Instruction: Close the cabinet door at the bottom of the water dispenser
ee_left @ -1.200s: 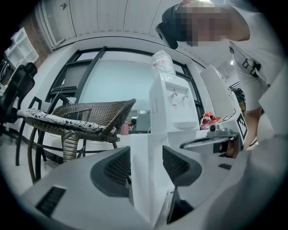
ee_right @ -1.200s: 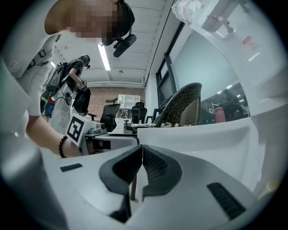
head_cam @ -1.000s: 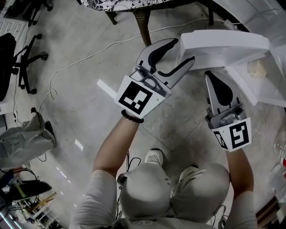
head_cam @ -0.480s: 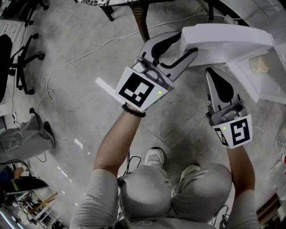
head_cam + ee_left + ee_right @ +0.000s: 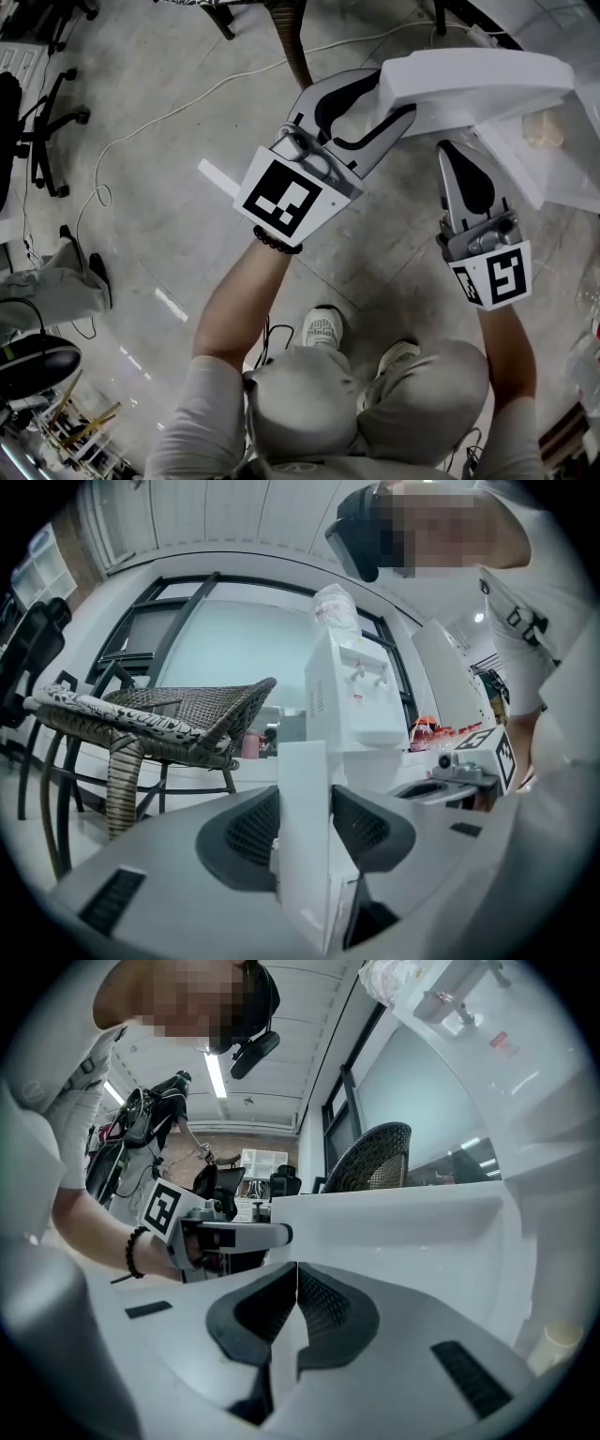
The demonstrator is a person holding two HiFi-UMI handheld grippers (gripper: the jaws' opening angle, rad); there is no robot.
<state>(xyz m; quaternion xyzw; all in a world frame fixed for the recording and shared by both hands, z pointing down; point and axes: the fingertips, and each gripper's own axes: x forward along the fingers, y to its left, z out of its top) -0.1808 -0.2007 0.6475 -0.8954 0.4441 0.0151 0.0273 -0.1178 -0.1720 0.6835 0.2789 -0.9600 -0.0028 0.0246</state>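
Note:
The white cabinet door stands swung out from the water dispenser. My left gripper has the door's free edge between its jaws, which are closing, and both pads look pressed against the panel. In the left gripper view that edge rises straight up between the dark pads. My right gripper is shut on nothing and points at the inner face of the door, just short of it. In the right gripper view my left gripper shows at the door's edge.
The open cabinet with a pale object inside lies at the right. A wicker chair stands behind the door, its leg close to my left gripper. A cable crosses the concrete floor; an office chair stands far left.
The left jaws have narrowed onto the door's edge. The right gripper has sunk slightly, still shut. The door has hardly moved.

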